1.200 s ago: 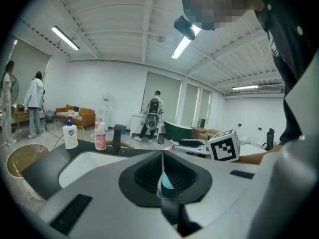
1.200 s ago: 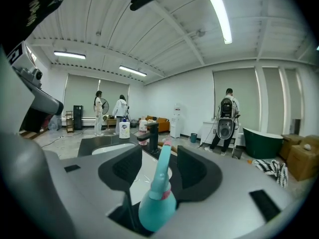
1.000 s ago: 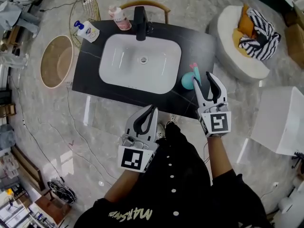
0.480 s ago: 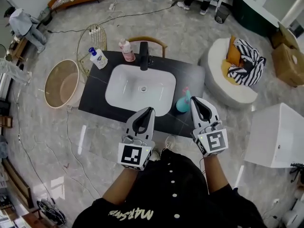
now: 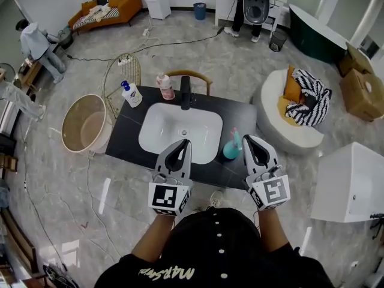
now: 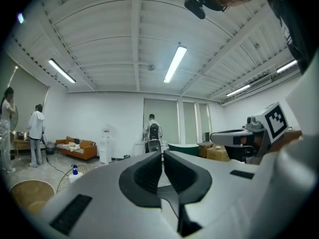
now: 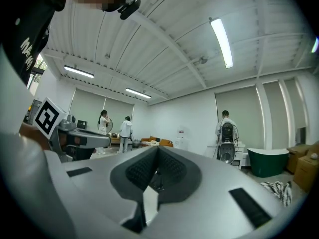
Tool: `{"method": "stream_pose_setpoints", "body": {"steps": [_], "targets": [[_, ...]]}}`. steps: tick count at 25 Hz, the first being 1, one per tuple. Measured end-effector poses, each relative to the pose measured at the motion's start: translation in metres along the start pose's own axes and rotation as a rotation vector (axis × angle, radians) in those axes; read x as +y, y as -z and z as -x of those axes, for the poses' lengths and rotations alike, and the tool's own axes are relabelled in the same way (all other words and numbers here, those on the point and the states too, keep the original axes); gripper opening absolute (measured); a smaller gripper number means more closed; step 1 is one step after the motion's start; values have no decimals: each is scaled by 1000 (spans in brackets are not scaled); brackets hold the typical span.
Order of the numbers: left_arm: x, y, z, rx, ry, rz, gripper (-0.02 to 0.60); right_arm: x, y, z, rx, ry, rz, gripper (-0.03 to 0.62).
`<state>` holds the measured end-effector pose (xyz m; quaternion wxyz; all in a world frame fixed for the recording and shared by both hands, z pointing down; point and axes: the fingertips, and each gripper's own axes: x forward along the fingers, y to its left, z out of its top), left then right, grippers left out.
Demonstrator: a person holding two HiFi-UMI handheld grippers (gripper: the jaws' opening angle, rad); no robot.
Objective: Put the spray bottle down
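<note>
A pale marble floor (image 5: pixel 72 209) is filling the head view, seen from above by a person who is holding a gripper in each hand. In the middle of it, a black counter (image 5: pixel 126 131) is standing with a white basin (image 5: pixel 168 128) set into its top. To the right of the counter, a round white seat (image 5: pixel 282 134) is carrying a striped cloth (image 5: pixel 312 98). To the left, a round beige tub (image 5: pixel 90 125) is sitting on the floor.

Both grippers are reaching forward over the near edge of the counter. The left gripper (image 5: pixel 186 141) is pointing toward the front of the basin, and its own view (image 6: pixel 162 156) is showing the two jaws drawn together with only a thin slit between the pads and nothing caught in them. The right gripper (image 5: pixel 246 138) is hovering over the counter's right side; in its own view (image 7: pixel 157 151) its jaws are pressing together, also gripping nothing.

The teal spray bottle (image 5: pixel 230 149) is standing upright on the counter, just right of the basin and just left of the right gripper's tips, free of both grippers.

At the back of the basin a black faucet (image 5: pixel 185 92) is rising, with a pink bottle (image 5: pixel 164 87) beside it and a white pump bottle (image 5: pixel 131 95) standing at the counter's far left corner.
</note>
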<state>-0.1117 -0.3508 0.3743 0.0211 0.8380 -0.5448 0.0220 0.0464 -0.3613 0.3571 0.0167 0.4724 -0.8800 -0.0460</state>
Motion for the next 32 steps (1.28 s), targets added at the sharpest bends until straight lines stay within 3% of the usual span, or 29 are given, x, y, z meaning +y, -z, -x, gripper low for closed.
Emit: {"method": "stream_pose_setpoints", "body": {"steps": [32], "targets": [[-1, -2, -1, -7, -9, -12, 21, 0, -3, -5, -6, 0, 13, -5]]}}
